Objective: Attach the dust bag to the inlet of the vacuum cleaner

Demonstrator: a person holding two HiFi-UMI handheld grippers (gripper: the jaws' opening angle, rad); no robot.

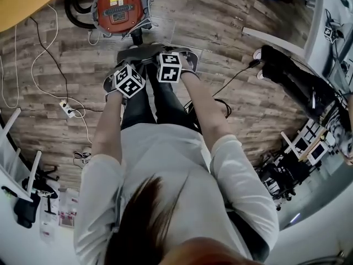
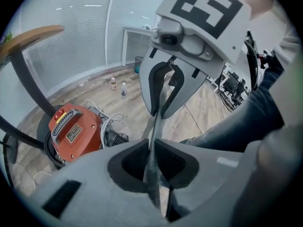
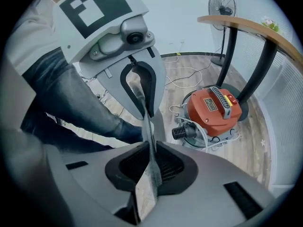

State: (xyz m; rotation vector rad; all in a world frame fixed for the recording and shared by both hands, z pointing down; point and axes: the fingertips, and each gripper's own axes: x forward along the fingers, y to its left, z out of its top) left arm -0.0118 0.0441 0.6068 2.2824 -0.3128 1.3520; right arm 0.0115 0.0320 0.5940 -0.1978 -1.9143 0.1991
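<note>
Fitting has yet to start, by my reckoning: the left gripper (image 2: 154,174) and right gripper (image 3: 149,169) each clench an edge of the flat grey dust bag (image 2: 153,150), held in the air well apart from the orange vacuum cleaner (image 1: 117,7) on the wooden floor (image 1: 231,48)

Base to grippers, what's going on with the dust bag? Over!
Both shut on dust bag: left hand-held gripper, right hand-held gripper. Bag held between them, not on vacuum cleaner yet. White cord looped beside it.
</note>
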